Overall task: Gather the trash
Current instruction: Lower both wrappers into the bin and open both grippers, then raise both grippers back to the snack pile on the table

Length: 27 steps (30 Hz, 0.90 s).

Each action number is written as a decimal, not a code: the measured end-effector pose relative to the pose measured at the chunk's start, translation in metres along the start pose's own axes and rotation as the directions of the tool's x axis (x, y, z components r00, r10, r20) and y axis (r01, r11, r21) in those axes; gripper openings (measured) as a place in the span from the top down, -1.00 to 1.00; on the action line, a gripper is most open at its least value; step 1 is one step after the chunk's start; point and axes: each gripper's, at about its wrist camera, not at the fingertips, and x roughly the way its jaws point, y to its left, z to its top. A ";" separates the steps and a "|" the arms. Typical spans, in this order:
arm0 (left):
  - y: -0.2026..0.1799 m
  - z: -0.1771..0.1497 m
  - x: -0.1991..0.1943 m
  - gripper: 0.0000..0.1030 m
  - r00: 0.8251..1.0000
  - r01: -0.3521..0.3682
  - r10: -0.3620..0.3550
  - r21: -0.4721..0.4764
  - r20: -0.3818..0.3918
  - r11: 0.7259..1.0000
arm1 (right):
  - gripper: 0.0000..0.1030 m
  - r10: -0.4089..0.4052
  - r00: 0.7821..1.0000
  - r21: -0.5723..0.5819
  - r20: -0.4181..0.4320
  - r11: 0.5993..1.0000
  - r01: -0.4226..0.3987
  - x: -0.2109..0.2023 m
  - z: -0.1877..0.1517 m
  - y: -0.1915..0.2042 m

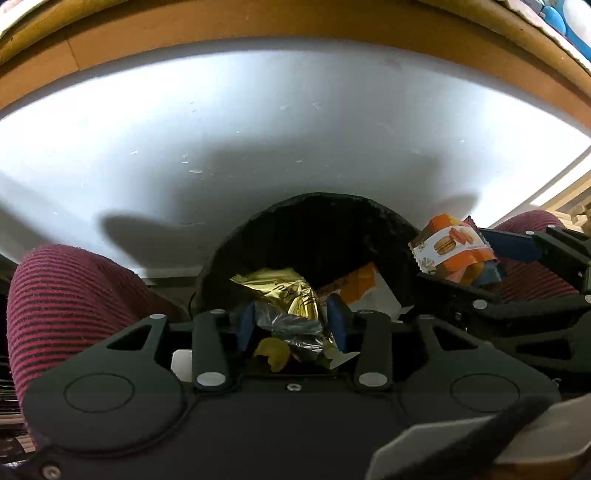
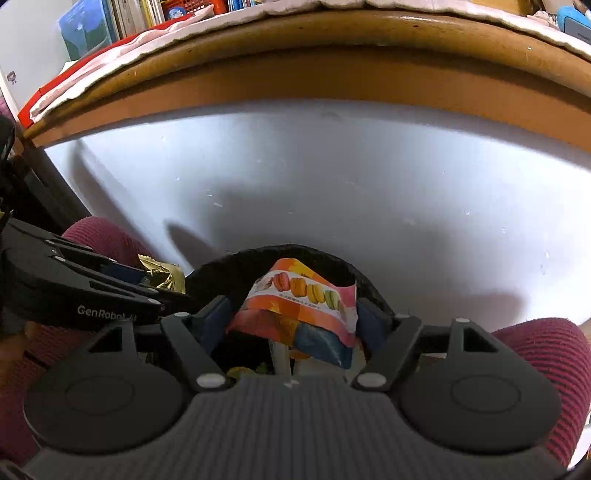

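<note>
Two wrappers hang over my black bin (image 1: 317, 236) below the white table: left gripper (image 1: 291, 325) loosely brackets the gold wrapper (image 1: 284, 295), right gripper (image 2: 291, 321) brackets the macaron packet (image 2: 303, 299). Dropping step, I judge; next, spread both wider so they fall in

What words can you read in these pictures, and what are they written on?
"GenRobot" followed by letters too blurred to be sure of: on the black arm of the left gripper, seen from the right wrist.
Small print under the macaron pictures on the orange wrapper: too small and blurred to read.
Dark marks on the gold wrapper: too crumpled to read.
Book spines on the shelf: too blurred to read.
</note>
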 end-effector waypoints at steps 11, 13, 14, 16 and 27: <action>0.003 0.003 -0.010 -0.31 0.999 -0.005 0.007 -0.034 0.041 0.999 | -0.74 -0.008 1.000 0.025 0.003 1.000 0.008 -0.003 0.002 -0.002; 0.004 0.005 -0.017 -0.33 0.998 -0.002 0.004 -0.037 0.062 0.999 | -0.74 -0.004 1.000 0.026 0.018 1.000 0.004 -0.007 0.004 -0.003; 0.005 0.007 -0.021 -0.34 0.997 0.001 0.002 -0.036 0.079 0.999 | -0.74 0.000 1.000 0.026 0.031 1.000 -0.001 -0.011 0.005 -0.003; 0.005 0.011 -0.033 -0.36 0.993 0.004 0.000 -0.027 0.119 1.000 | -0.74 0.013 0.998 0.032 0.065 0.999 -0.015 -0.020 0.012 -0.005; -0.004 0.044 -0.120 -0.39 0.897 0.023 -0.046 0.058 0.439 0.998 | -0.74 0.048 0.922 -0.017 0.384 0.999 -0.045 -0.086 0.062 -0.016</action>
